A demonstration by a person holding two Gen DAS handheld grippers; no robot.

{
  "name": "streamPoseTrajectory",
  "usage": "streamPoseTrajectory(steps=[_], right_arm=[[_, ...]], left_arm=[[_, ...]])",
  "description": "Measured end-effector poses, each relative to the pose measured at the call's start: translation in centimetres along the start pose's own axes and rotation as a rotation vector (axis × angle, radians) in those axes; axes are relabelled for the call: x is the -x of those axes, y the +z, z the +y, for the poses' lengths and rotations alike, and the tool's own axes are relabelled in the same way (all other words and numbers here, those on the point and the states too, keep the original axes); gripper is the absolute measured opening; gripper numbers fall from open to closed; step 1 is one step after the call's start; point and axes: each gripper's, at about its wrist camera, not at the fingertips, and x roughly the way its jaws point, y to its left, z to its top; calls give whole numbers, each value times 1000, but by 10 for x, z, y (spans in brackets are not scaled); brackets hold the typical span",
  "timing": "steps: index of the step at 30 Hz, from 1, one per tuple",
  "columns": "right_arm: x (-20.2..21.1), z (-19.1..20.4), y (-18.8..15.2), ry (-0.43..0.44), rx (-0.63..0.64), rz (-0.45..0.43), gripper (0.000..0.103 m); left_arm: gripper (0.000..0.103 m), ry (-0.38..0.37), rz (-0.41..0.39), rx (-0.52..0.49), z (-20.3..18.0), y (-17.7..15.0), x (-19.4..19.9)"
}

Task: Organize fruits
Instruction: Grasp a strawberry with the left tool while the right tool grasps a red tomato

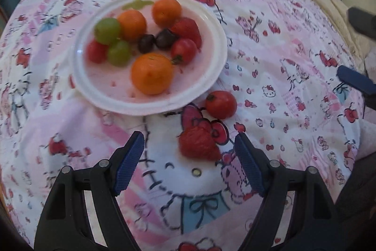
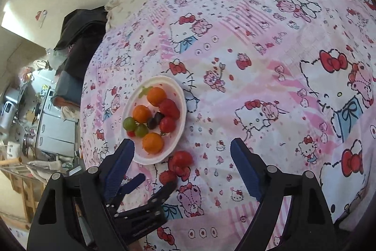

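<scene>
Most fruit is already sitting on the plate (image 1: 221, 55); a strawberry (image 1: 198, 144) and a tomato (image 1: 221, 104) are lying on the bedspread (image 1: 282, 109) beside it. The left claw (image 1: 189, 162) is hanging spread above the strawberry, gripping nothing. The right claw (image 2: 182, 166) is likewise standing spread and empty.

Both views are bright and evenly lit by soft daylight, with no hard shadows; each fruit casts only a faint, diffuse shade. The left wrist view is smeared by motion blur: the white plate (image 1: 218, 55) and its fruit look soft, and the bedspread (image 1: 270, 44) print streaks toward the top. The right wrist view is sharper (its cartoon print reads cleanly). A sunlit patch on the wall (image 2: 16, 15) glares at upper left. Fisheye distortion bulges the bedspread, and dark vignetting rings every corner
</scene>
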Motion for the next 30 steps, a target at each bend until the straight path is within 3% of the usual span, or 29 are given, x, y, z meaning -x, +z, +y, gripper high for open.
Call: streamPoseTrajectory(steps=[2,6,10,11,12,13,20,26,30], right_arm=[[-1,-2,0,-5,-6,2,86],[-4,-1,-1,-13,-6,8,86],[-9,0,-2,12,-11,24,86],[-11,-1,-2,22,-20,35,86],[-13,-2,-3,25,-24,43,86],[-14,-2,-3,19,-23,47,86],[-26,1,-5,-58,37,73,86],[-76,31,-14,-218,265,174,86],[-112,49,-22,-236,404,252,85]], left_arm=[[73,-3,21,-3,-1,2,-8],[50,10,35,-14,-1,3,-14],[47,38,21,-9,3,3,-13],[42,28,21,-4,4,3,-12],[30,24,24,-9,5,2,-12],[27,22,25,-19,4,1,-11],[27,11,-31,0,15,-5,16],[27,34,-73,96,46,-7,47],[27,80,-118,131,65,-6,59]])
